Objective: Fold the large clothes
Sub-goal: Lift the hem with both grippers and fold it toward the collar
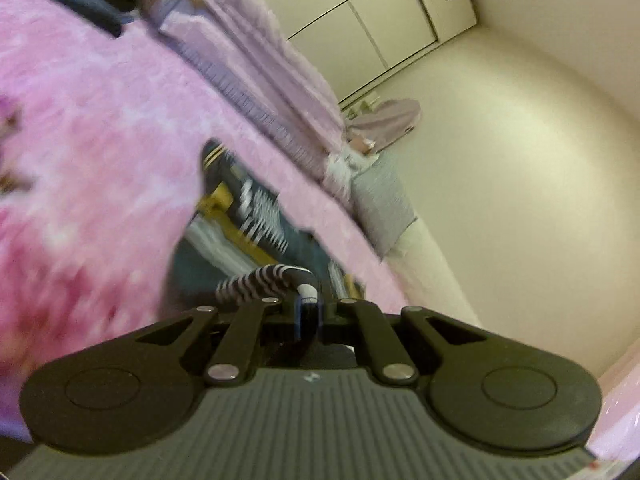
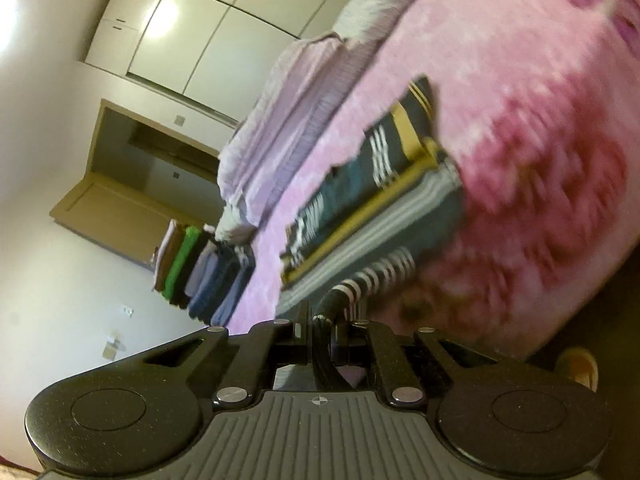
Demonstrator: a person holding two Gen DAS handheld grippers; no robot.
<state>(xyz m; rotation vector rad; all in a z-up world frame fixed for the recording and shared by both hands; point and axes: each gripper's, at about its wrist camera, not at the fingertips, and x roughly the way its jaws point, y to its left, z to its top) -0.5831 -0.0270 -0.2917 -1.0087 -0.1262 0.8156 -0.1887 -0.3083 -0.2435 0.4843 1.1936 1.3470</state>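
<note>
A large striped garment (image 1: 248, 216), dark teal with yellow, white and grey bands, lies stretched across the pink fluffy bedspread (image 1: 88, 128). My left gripper (image 1: 306, 304) is shut on a black-and-white striped edge of it, lifted off the bed. In the right wrist view the same garment (image 2: 380, 192) runs away from the lens, and my right gripper (image 2: 324, 322) is shut on another striped edge with dark trim. Both views are tilted and blurred by motion.
A lilac blanket (image 1: 280, 80) lies bunched along the far side of the bed. A stack of folded clothes (image 2: 204, 272) stands at the bed's edge. White wardrobe doors (image 2: 224, 24), an open wooden door (image 2: 120, 208) and bare floor (image 1: 500, 160) surround the bed.
</note>
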